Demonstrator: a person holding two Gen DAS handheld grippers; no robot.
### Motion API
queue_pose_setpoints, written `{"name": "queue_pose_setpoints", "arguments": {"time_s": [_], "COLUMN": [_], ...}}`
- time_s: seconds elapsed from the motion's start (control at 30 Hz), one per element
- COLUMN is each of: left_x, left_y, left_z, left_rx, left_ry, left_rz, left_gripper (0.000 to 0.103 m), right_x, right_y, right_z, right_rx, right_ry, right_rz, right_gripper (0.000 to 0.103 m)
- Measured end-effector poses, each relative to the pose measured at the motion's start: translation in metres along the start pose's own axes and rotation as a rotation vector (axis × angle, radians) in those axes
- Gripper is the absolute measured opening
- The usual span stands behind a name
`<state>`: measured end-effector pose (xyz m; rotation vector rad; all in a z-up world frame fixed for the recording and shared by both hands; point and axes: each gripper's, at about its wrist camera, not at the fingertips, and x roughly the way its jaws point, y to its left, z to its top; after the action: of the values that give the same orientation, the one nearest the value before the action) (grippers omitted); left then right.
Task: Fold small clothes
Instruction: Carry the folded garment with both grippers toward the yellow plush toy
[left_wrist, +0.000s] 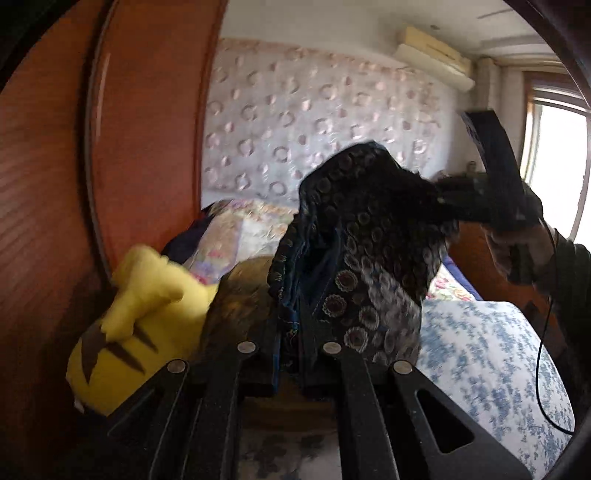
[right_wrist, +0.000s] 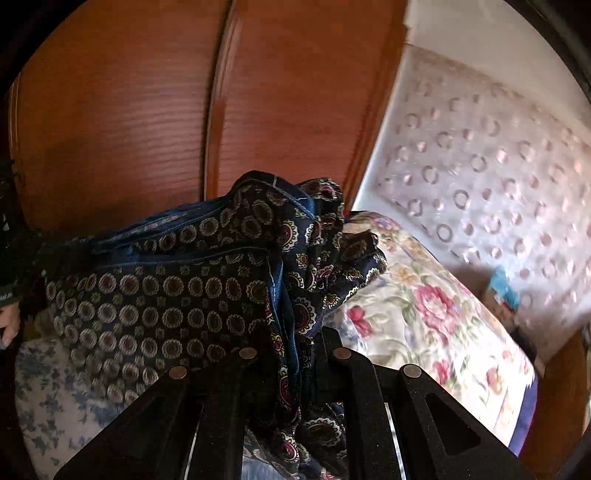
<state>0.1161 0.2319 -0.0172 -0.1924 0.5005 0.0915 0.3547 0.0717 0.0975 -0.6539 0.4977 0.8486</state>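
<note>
A dark navy patterned garment (left_wrist: 354, 251) with round medallion prints hangs in the air between both grippers. My left gripper (left_wrist: 290, 354) is shut on one edge of it. My right gripper (right_wrist: 295, 354) is shut on another edge of the same garment (right_wrist: 177, 295). In the left wrist view the right gripper (left_wrist: 491, 192) shows at the right, held up by a hand, with the cloth stretched to it. The cloth is bunched and creased, well above the bed.
A bed with a blue floral sheet (left_wrist: 487, 354) lies below. A flowered quilt (right_wrist: 424, 306) lies on it. A yellow plush toy (left_wrist: 136, 325) sits by the brown wooden wardrobe (left_wrist: 55, 184). A patterned curtain (left_wrist: 325, 122) hangs behind; a window (left_wrist: 557, 155) is at right.
</note>
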Motion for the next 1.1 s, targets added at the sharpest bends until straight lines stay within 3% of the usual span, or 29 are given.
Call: {"name": "queue_pose_setpoints", "arguments": {"time_s": [0.1,0.13,0.3,0.37,0.5,0.67,0.8,0.93,1.1], "left_x": [0.009,0.011,0.02,0.02,0.022,0.022,0.022,0.022,0.023], "left_y": [0.014,0.017,0.029,0.031,0.032,0.031,0.029,0.028,0.028], "left_z": [-0.014,-0.017,-0.032,-0.036,-0.039,-0.037,-0.037,-0.039,-0.04], "left_rx": [-0.024,-0.028,-0.053,-0.056,-0.065,-0.056,-0.041,-0.038,-0.032], "left_ry": [0.034,0.045,0.096,0.105,0.115,0.115,0.114,0.126,0.134], "left_rz": [0.025,0.029,0.046,0.054,0.058,0.075,0.089,0.095,0.104], "left_gripper": [0.007,0.007,0.007,0.007,0.007,0.007,0.007,0.007,0.007], "right_x": [0.032,0.041,0.082,0.084,0.063,0.048,0.048,0.048,0.029], "right_y": [0.006,0.006,0.012,0.007,0.017,0.024,0.033,0.049,0.077], "right_z": [0.017,0.022,0.044,0.048,0.051,0.012,-0.026,-0.048,-0.062], "right_rx": [-0.033,-0.03,-0.005,0.019,0.08,0.128,0.194,0.22,0.2], "right_ry": [0.018,-0.038,0.002,-0.011,-0.067,-0.066,-0.017,-0.027,-0.047], "right_rz": [0.014,0.021,0.022,0.017,-0.004,-0.012,0.076,0.189,0.235], "right_gripper": [0.01,0.01,0.016,0.038,0.053,0.055,0.055,0.055,0.055]}}
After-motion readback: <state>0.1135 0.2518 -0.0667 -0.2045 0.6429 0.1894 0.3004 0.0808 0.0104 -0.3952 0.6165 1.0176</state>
